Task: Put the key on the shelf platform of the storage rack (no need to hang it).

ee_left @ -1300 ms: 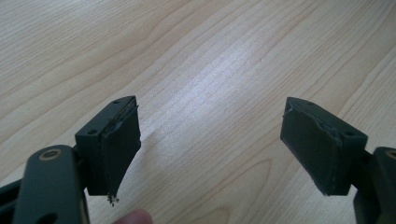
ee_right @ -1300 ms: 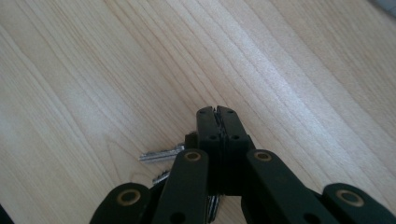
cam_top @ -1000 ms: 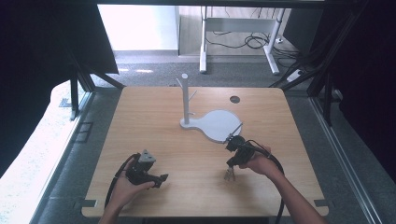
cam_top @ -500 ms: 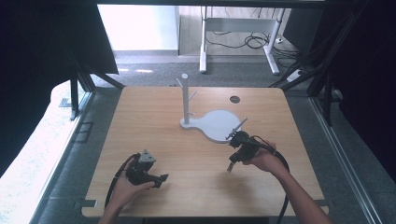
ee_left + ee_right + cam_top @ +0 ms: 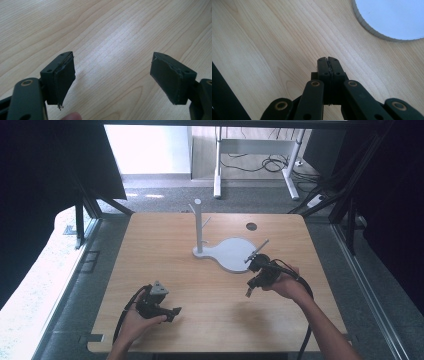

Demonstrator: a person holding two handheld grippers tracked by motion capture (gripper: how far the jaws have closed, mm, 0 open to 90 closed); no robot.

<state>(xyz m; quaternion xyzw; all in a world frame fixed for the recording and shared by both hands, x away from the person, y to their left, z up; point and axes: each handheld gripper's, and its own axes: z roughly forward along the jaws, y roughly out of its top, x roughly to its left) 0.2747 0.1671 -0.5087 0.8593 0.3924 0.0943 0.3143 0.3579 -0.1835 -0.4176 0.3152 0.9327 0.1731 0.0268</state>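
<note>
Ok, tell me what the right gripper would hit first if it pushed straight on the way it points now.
Probably the bare wooden table. The right gripper, fingers shut and empty, points down at the wood; the white base plate lies off to one side of that line.

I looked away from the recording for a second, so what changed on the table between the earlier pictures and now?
The right hand-held gripper moved a little toward the far side of the table, closer to the white stand base, with its jaws pressed together on nothing. Nothing was taken hold of or let go. The left hand-held gripper stayed in place near the front edge, jaws apart, and the stand did not shift.
</note>
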